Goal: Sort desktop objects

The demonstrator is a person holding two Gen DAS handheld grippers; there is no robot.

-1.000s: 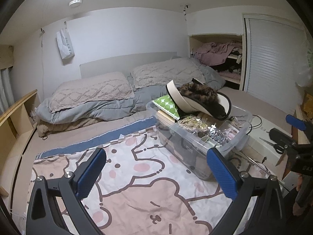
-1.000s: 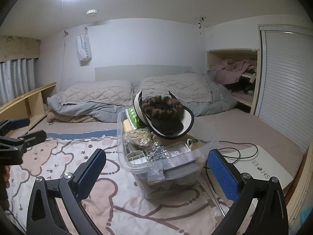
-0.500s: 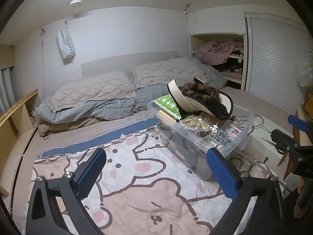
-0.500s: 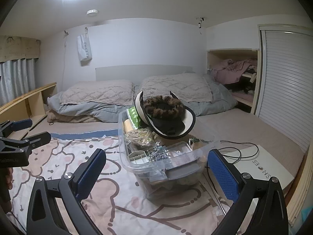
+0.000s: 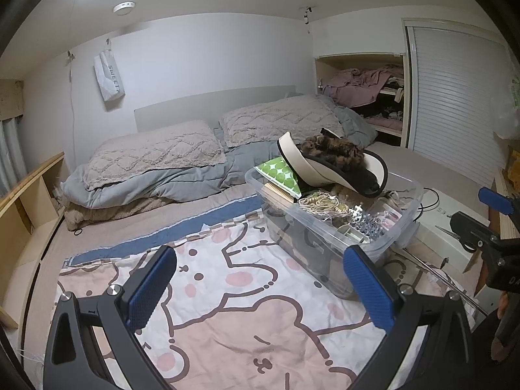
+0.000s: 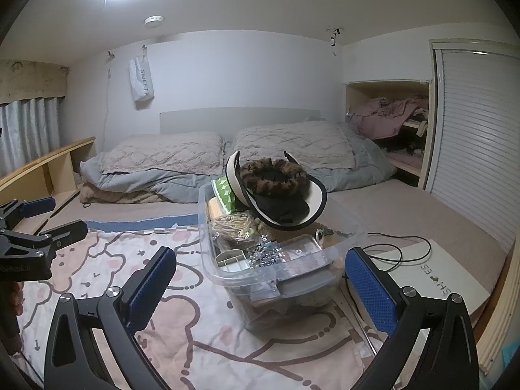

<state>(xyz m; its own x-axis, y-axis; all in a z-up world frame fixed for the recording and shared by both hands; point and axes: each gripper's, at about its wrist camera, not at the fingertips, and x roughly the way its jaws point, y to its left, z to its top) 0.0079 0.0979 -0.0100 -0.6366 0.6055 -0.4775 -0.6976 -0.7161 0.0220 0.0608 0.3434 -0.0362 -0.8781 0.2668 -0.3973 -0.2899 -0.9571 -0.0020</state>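
A clear plastic bin (image 5: 386,227) (image 6: 279,274) stands on the pink cartoon blanket (image 5: 234,292) on the bed. It is heaped with a cream hat (image 5: 312,169) (image 6: 317,196) holding a brown furry piece, a green dotted pouch (image 5: 279,175), beads and small trays. My left gripper (image 5: 260,287) is open and empty, short of the bin and to its left. My right gripper (image 6: 261,289) is open and empty, just in front of the bin.
A white shoe box (image 6: 432,276) with a black cable lies right of the bin; scissors (image 5: 455,234) rest on it. Pillows (image 6: 169,156) and a grey duvet are at the bed's head. Wooden shelves (image 6: 48,169) run along the left, a closet (image 6: 396,136) at the right.
Both views have shifted slightly; the bin sits a little further right and nearer in each. Both grippers stay open and empty.
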